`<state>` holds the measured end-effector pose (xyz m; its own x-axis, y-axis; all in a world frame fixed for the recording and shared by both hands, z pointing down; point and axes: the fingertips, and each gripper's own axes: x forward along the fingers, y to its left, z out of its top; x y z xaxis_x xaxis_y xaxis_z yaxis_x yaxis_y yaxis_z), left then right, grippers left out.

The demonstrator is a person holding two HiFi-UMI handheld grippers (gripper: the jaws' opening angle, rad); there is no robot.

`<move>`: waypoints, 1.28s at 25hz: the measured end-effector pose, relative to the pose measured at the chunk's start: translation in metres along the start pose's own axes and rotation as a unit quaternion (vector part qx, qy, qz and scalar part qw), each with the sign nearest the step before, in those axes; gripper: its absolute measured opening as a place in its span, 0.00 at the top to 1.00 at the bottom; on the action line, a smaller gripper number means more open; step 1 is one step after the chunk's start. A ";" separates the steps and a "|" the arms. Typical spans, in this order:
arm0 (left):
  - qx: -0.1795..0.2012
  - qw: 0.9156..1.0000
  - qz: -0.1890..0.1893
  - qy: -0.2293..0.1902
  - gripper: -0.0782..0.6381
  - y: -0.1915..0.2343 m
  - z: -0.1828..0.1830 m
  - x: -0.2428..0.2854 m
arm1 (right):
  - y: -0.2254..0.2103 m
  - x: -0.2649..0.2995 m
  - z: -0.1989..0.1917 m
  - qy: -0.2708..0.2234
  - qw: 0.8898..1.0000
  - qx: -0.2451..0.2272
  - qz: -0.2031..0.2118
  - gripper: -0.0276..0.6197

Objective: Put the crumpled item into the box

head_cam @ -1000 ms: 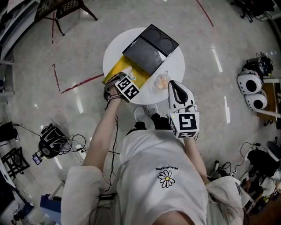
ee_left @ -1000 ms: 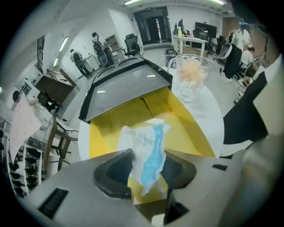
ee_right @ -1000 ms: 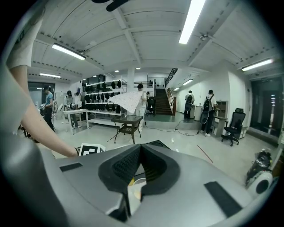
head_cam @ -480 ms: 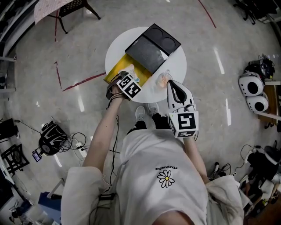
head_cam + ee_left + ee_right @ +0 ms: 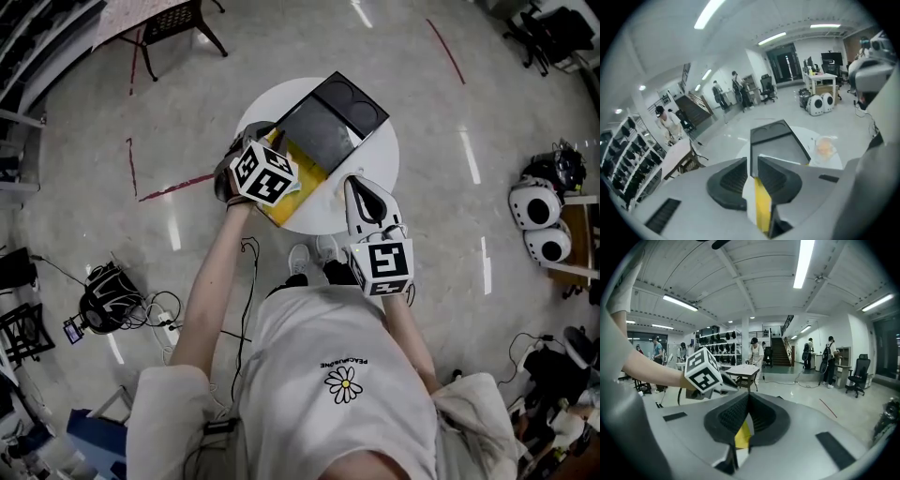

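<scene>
Crumpled wrapper [image 5: 825, 147], translucent and orange-tinted, lies on the round white table [image 5: 380, 150], right of centre in the left gripper view, beside the flat black box [image 5: 319, 136]. Left gripper [image 5: 753, 164], its jaws just closing, pinches the box's thin yellow flap [image 5: 762, 206]. Right gripper [image 5: 749, 401] has its jaws together. Glossy grey floor [image 5: 141, 112] surrounds the table.

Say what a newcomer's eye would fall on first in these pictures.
The left gripper, whose jaws have just been closing, pinches the yellow flap of the black box on the round white table. A crumpled item lies beside the box, not yet inside.
</scene>
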<state>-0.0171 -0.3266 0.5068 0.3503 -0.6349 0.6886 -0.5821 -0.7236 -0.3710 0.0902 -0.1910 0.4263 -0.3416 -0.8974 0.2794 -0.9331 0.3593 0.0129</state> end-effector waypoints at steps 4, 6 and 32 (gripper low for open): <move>-0.026 0.995 0.055 -0.084 0.87 0.035 0.046 -0.050 | 0.007 0.009 0.011 -0.014 1.000 -0.001 0.017 0.95; -0.043 0.988 0.082 -0.124 0.89 0.046 0.064 -0.077 | 0.010 0.013 0.017 -0.022 0.999 -0.003 0.026 0.95; -0.291 0.866 0.225 -0.340 0.89 0.029 0.013 -0.200 | 0.029 0.031 0.037 -0.050 0.997 -0.005 0.060 0.95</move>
<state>-0.0945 -0.2242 0.3508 0.2281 -0.9727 -0.0424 -0.9735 -0.2286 0.0064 0.0480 -0.2183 0.3995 -0.4609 -0.8684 0.1830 -0.8838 0.4678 -0.0059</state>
